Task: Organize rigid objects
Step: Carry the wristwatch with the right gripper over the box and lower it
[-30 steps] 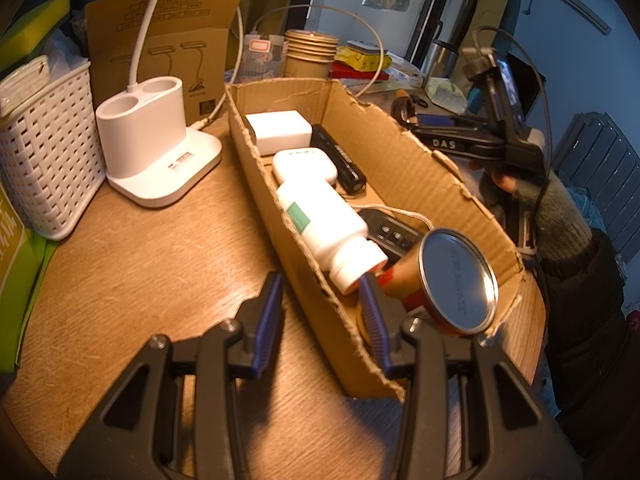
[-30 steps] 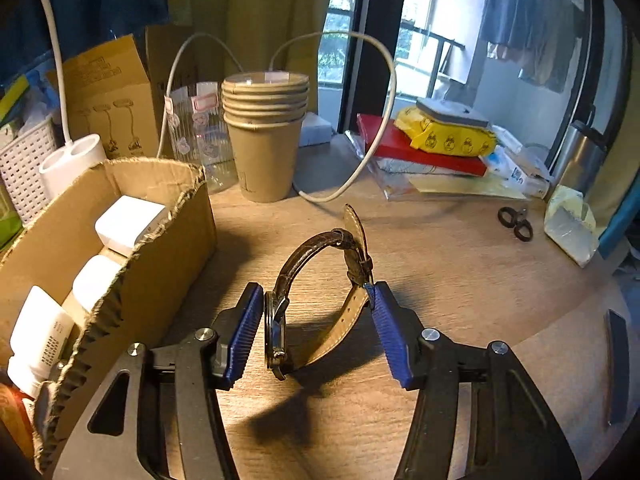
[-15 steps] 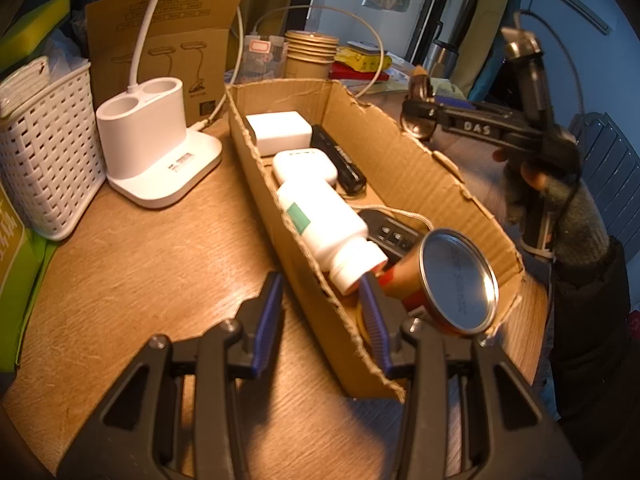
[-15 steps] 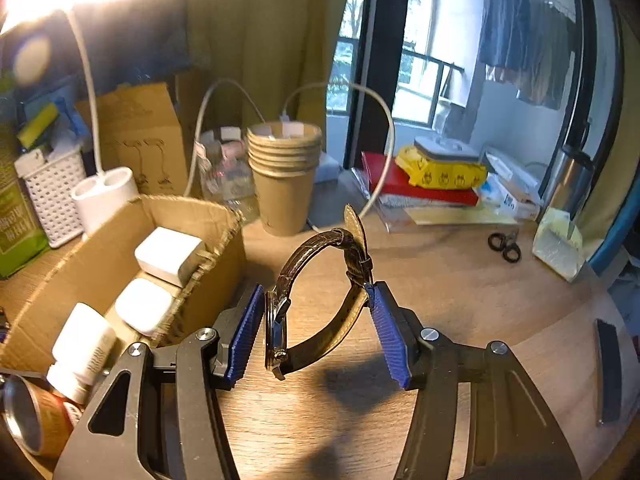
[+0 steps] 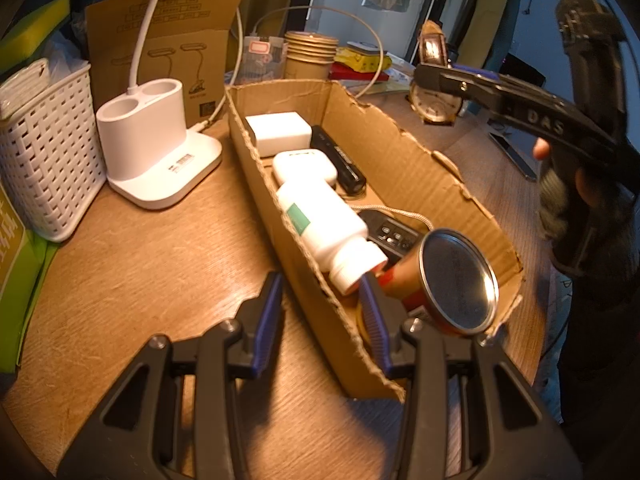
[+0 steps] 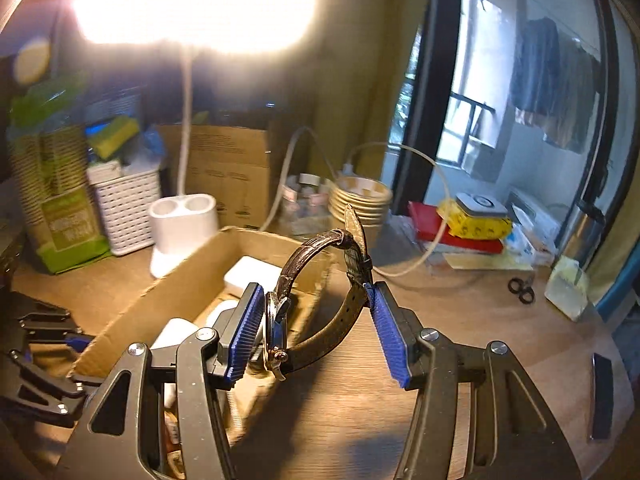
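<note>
A brown-strapped wristwatch (image 6: 280,320) hangs above the table with my right gripper (image 6: 316,304) shut on it, its case against the left pad and its strap against the right pad. It hovers by the far right wall of an open cardboard box (image 5: 400,152). In the left wrist view the watch (image 5: 434,106) shows its pale face beyond that wall. The box holds a white adapter (image 5: 278,132), a white bottle (image 5: 324,228), a tin can (image 5: 456,280) and other small items. My left gripper (image 5: 320,300) is open and straddles the box's near left wall.
A white lamp base (image 5: 156,148) and a white basket (image 5: 44,152) stand left of the box. Stacked paper cups (image 6: 360,200), books and a cable sit at the back. Scissors (image 6: 522,290) and a black bar (image 6: 602,396) lie on the wooden table at the right.
My right gripper has lifted the watch off the table and carried it up and left towards the box. The left gripper has stayed where it was.
</note>
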`<act>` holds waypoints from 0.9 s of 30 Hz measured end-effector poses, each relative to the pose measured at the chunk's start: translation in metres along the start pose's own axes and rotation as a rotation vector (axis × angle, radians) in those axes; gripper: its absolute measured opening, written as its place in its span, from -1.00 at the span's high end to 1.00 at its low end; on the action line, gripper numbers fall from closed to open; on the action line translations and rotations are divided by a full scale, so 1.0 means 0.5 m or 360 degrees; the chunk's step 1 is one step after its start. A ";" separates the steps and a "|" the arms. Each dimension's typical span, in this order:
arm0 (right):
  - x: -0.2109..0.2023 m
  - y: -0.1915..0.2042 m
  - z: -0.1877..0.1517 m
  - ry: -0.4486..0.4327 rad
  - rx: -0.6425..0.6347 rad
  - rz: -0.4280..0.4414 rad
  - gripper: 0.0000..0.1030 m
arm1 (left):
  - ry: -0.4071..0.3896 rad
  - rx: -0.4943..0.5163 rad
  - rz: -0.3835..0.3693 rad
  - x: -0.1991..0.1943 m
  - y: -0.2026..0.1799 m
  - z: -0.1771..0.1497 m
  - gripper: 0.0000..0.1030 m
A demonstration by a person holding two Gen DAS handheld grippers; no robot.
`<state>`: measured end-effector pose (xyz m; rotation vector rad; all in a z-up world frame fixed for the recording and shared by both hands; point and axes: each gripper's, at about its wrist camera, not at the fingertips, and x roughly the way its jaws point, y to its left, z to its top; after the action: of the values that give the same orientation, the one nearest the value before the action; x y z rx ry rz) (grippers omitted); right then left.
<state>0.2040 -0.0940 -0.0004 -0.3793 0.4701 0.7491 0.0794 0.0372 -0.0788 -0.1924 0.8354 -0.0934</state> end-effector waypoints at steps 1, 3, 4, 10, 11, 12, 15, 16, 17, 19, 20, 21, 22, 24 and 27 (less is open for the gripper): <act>-0.002 0.013 -0.002 0.0001 -0.0022 0.0006 -0.12 | 0.0000 0.0000 0.0000 0.000 0.000 0.000 0.19; -0.005 0.032 -0.007 0.0002 -0.0039 0.0032 -0.12 | 0.0000 0.0000 0.0000 0.000 0.000 0.000 0.19; -0.005 0.039 -0.011 0.0007 -0.0045 0.0047 -0.12 | 0.0000 0.0000 0.0000 0.000 0.000 0.000 0.19; 0.005 0.071 -0.033 0.0056 -0.0050 0.0113 -0.12 | 0.0000 0.0000 0.0000 0.000 0.000 0.000 0.19; 0.008 0.072 -0.037 0.0065 -0.0049 0.0119 -0.12 | 0.0000 0.0000 0.0000 0.000 0.000 0.000 0.19; 0.011 0.073 -0.042 0.0077 -0.0045 0.0122 -0.12 | 0.0000 -0.0001 0.0000 0.000 0.000 0.000 0.19; 0.022 0.078 -0.052 0.0109 -0.0050 0.0123 -0.12 | 0.0000 -0.0001 0.0000 0.000 0.000 0.000 0.19; 0.025 0.079 -0.055 0.0118 -0.0053 0.0122 -0.12 | 0.0000 -0.0001 0.0000 0.000 0.000 0.000 0.19; 0.029 0.080 -0.057 0.0129 -0.0057 0.0121 -0.12 | 0.0000 -0.0001 0.0000 0.000 0.000 0.000 0.19; 0.037 0.080 -0.062 0.0151 -0.0067 0.0111 -0.12 | 0.0000 -0.0001 0.0000 0.000 0.000 0.000 0.19; 0.042 0.081 -0.065 0.0168 -0.0070 0.0110 -0.12 | 0.0000 -0.0001 0.0000 0.000 -0.001 0.000 0.19; 0.045 0.082 -0.067 0.0179 -0.0077 0.0110 -0.12 | 0.0000 -0.0001 0.0000 0.000 0.000 0.000 0.19; 0.047 0.083 -0.069 0.0185 -0.0086 0.0104 -0.12 | 0.0000 -0.0001 -0.0001 0.000 0.000 0.000 0.19; 0.050 0.088 -0.072 0.0193 -0.0113 0.0079 -0.13 | 0.0000 0.0000 0.0000 0.000 0.000 0.000 0.19; 0.052 0.109 -0.075 0.0186 -0.0239 -0.0025 -0.13 | -0.0001 -0.0001 0.0002 -0.001 -0.001 -0.001 0.19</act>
<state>0.1709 -0.0610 -0.0542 -0.5689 0.5212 0.7519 0.0790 0.0366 -0.0786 -0.1923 0.8347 -0.0919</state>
